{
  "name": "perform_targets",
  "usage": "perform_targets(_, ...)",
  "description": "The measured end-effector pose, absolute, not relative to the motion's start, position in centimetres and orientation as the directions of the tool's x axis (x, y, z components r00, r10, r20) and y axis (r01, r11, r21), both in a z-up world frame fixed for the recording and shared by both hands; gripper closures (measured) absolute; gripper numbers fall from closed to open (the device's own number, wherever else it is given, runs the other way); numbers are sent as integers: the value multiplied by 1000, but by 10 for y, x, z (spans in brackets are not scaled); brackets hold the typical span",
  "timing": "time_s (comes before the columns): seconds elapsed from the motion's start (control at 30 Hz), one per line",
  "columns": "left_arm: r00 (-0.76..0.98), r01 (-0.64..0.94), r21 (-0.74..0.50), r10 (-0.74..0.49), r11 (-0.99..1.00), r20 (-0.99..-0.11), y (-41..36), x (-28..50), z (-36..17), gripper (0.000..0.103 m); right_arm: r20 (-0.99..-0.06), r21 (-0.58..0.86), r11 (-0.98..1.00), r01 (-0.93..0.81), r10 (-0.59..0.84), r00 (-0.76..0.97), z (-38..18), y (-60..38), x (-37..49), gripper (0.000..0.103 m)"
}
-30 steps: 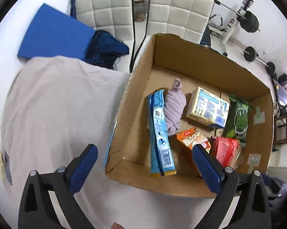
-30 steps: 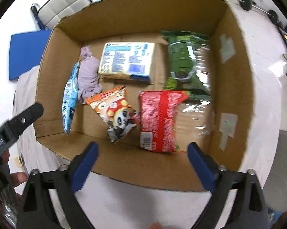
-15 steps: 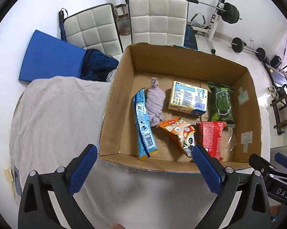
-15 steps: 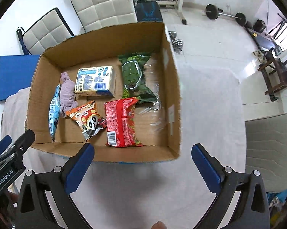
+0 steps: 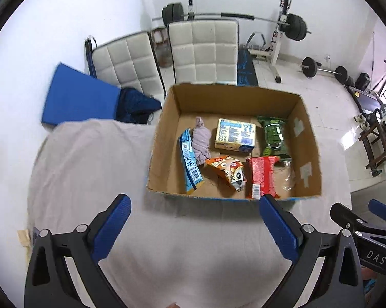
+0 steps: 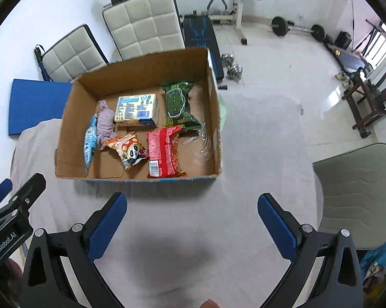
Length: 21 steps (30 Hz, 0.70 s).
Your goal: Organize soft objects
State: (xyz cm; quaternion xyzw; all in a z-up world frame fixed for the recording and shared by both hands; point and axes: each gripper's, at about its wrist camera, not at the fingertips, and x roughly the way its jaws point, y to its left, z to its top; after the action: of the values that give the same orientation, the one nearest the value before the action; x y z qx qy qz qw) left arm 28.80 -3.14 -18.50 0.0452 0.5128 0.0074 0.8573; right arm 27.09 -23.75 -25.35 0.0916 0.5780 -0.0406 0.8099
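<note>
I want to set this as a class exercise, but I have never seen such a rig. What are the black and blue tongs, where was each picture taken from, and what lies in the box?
There is no robot: a person holds one pair of tongs in each hand, with a camera on each looking along its fingers. One picture is from the left tongs, the other from the right tongs. Both are open and hold nothing. On a cloth-covered table stands a box. In it lie a blue packet, a lilac cloth, a yellow carton, a green pack, an orange bag and a red pack.
</note>
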Motion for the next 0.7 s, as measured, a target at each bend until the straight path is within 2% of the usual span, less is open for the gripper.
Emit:
perform_targets(0.27, 533, 58, 64, 23, 996, -846, -32, 236, -123, 1, -905, 122, 981, 149, 48, 424, -187, -240, 204, 0)
perform_targets(0.7, 584, 72, 19, -27, 997, -811, -28, 175, -60, 1, -849, 121, 985, 122, 39, 527, -92, -234, 111, 0)
